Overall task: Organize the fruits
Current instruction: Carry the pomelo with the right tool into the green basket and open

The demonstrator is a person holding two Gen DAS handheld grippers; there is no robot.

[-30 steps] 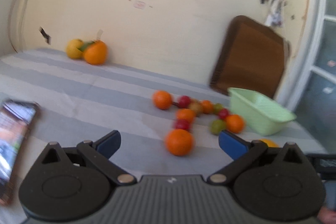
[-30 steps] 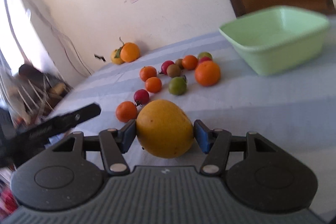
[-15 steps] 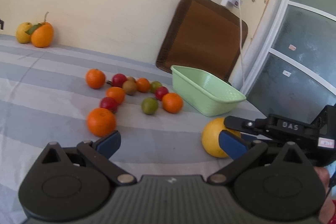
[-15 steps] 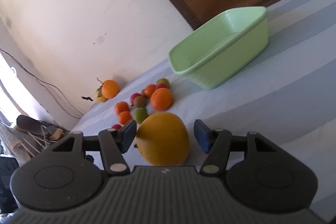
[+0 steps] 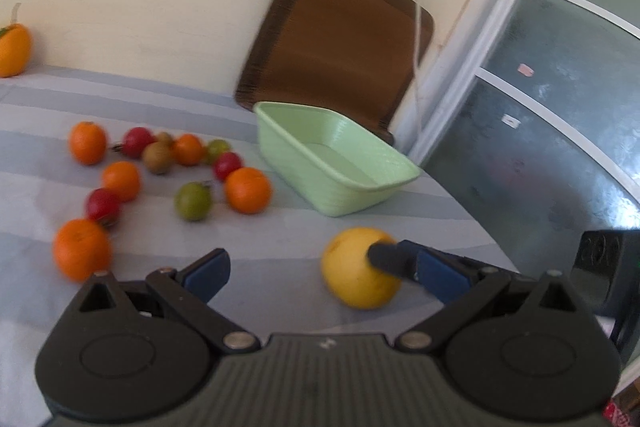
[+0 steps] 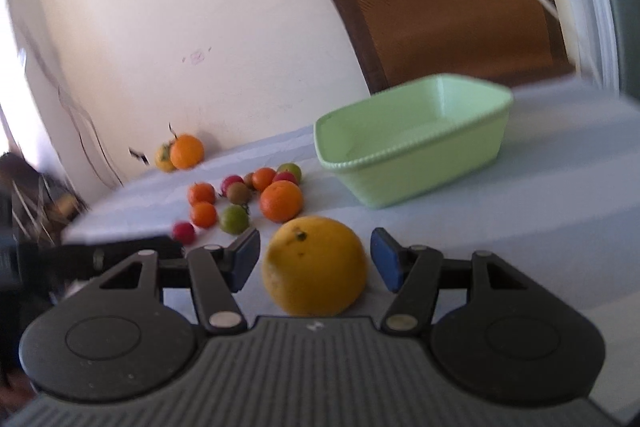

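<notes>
A large yellow citrus (image 6: 316, 265) sits on the striped cloth between the fingers of my right gripper (image 6: 315, 261), which is open with a small gap on each side. In the left wrist view the same yellow citrus (image 5: 356, 279) lies just right of centre, with a right gripper finger (image 5: 390, 261) across it. My left gripper (image 5: 320, 269) is open and holds nothing. The light green basket (image 5: 340, 195) stands beyond, also seen as the green basket (image 6: 420, 175). Several small oranges, red and green fruits (image 5: 193, 201) are scattered to its left.
A brown board (image 5: 340, 39) leans on the wall behind the basket. An orange with a yellow fruit (image 6: 186, 151) rests against the far wall. The table's edge and a glass door (image 5: 540, 115) are on the right. A cord (image 5: 418, 27) hangs down the wall.
My right gripper has opened and let go of the yellow citrus, which now rests on the cloth. The left wrist view has swung right toward the basket.
</notes>
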